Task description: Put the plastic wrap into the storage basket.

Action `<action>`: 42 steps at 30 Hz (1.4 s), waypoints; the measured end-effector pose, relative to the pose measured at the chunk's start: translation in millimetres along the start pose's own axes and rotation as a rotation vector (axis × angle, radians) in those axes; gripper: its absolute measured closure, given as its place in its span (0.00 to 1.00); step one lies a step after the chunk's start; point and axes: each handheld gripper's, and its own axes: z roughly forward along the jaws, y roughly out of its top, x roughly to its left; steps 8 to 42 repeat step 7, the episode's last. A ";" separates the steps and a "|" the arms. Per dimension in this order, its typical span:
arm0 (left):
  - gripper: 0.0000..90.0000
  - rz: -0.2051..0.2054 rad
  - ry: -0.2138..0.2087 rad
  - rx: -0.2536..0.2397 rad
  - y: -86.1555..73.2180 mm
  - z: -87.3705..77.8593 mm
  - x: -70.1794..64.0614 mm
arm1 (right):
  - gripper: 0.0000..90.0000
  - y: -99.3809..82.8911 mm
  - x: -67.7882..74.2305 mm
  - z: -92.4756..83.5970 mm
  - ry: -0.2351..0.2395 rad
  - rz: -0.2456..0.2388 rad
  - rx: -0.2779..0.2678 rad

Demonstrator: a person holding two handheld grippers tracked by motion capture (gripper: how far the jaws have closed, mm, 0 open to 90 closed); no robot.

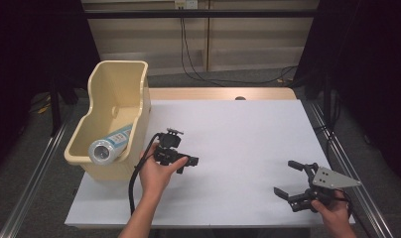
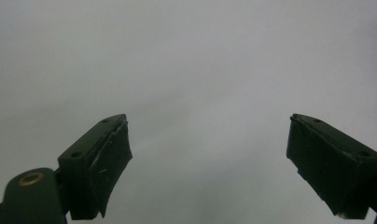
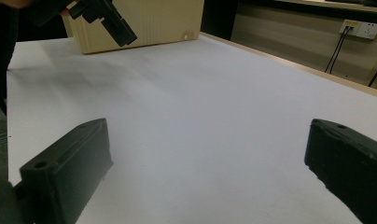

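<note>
In the high view, one bottle (image 1: 109, 145) lies on its side inside the one beige bin (image 1: 120, 79) at the left of the frame, its round end turned toward the person. So the main step seems done: the bottle is already in the bin, and no other loose thing lies on the white table (image 1: 238, 129) to be carried. What is left, as a judgement, is maybe only to draw the hands back.

The left gripper (image 1: 187, 162) is held just right of the bin, near the middle of the frame. In the left gripper view its jaws stand wide apart and nothing is between them; behind them there is only the pale surface. The right gripper (image 1: 290, 179) is at the lower right of the high view, well apart from the bin. Its jaws are also spread, and the right gripper view shows bare table between them, with the bin far off at the upper left.

The count: one bin, one bottle, two grippers, two hands.
</note>
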 end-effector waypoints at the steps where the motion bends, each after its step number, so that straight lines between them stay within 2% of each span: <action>1: 0.14 0.000 0.000 0.000 0.0 0.0 0.0 | 0.00 -0.2 -0.1 0.1 0.001 -0.001 -0.001; 2: 0.14 0.031 0.013 -0.085 -8.4 1.6 -2.9 | 0.00 -0.2 0.1 0.3 0.001 -0.002 0.000; 4: 0.14 0.071 0.034 -0.147 -13.9 1.6 -5.7 | 0.00 -0.3 0.3 0.5 0.003 -0.002 0.000; 6: 0.14 0.108 0.054 -0.254 -19.8 0.6 -7.6 | 0.00 -0.4 0.8 0.5 0.000 -0.002 0.002; 42: 0.14 0.108 0.054 -0.254 -19.8 0.6 -7.6 | 0.00 -0.7 0.8 0.5 0.002 -0.004 0.004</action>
